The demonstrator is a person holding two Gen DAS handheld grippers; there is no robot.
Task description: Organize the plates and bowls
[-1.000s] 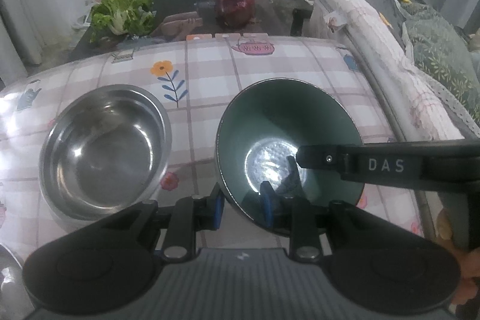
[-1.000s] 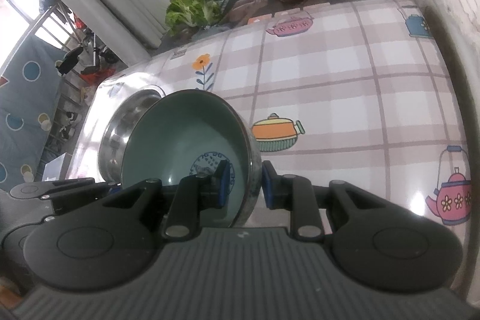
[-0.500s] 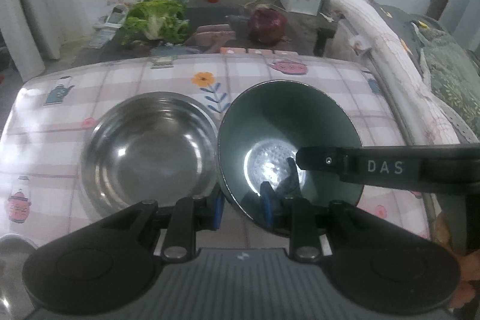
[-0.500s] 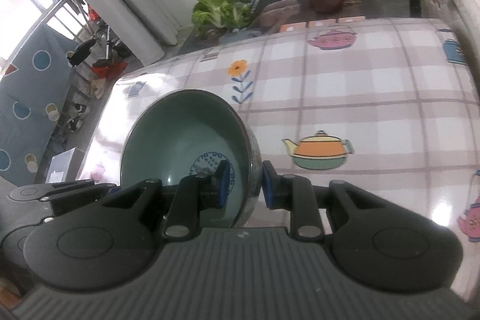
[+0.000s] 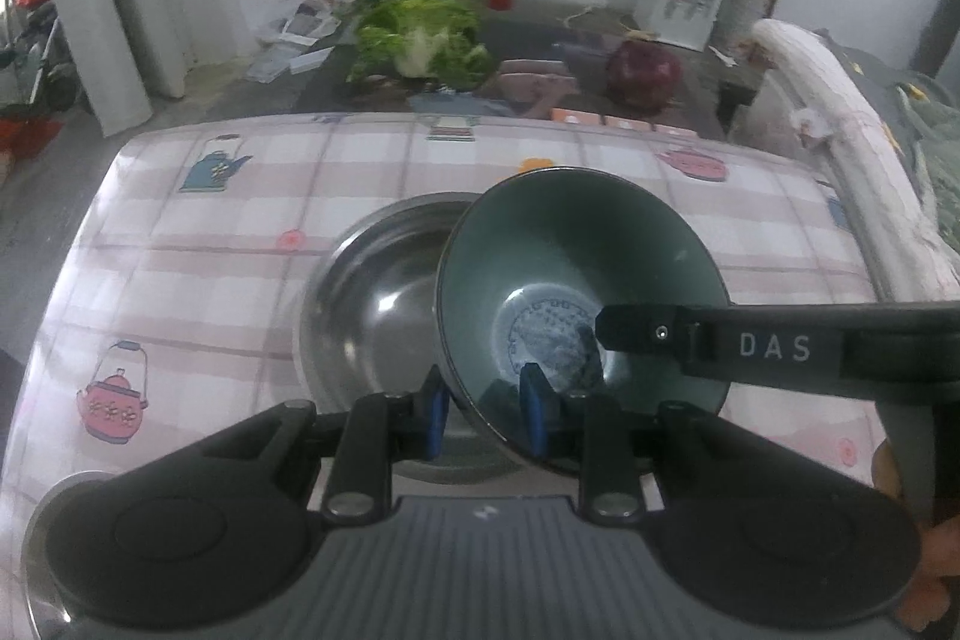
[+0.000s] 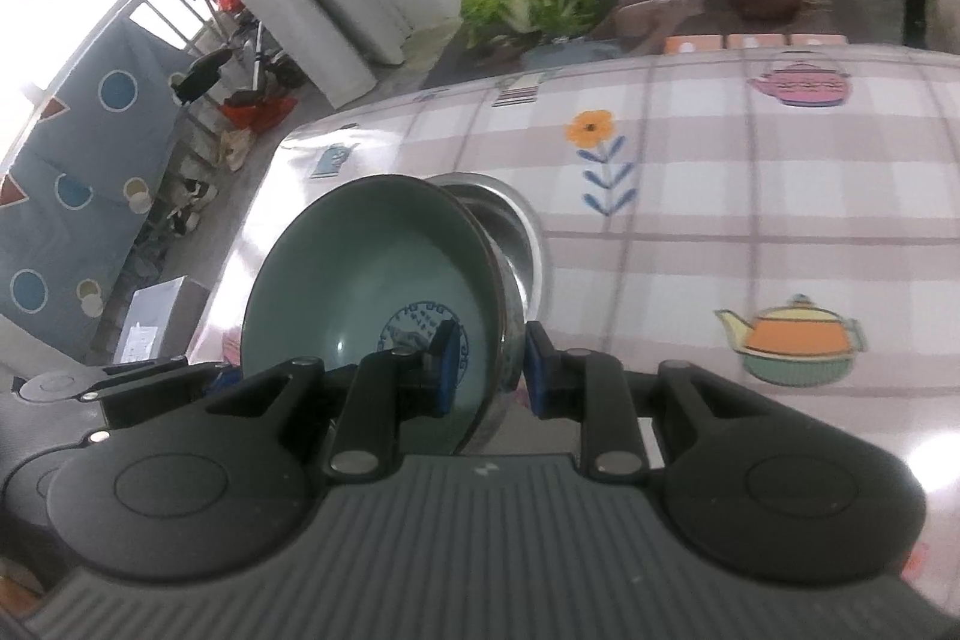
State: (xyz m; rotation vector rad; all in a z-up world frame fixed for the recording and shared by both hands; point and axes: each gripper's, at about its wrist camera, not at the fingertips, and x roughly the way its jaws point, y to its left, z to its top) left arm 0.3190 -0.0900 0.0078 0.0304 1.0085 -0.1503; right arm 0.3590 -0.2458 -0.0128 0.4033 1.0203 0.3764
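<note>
1. The white letters "DAS" stand on the black finger of the right gripper (image 5: 774, 347), seen in the left wrist view where it reaches across the green bowl (image 5: 576, 280).
2. The blue ring of marks in the bowl's bottom cannot be read.

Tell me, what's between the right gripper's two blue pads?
The green bowl's rim sits pinched between the right gripper's pads, seen in the right wrist view.

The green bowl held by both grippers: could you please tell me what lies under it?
Under the tilted green bowl sits a steel bowl on the checked tablecloth. Its left half and rim show; the green bowl covers its right side.
</note>
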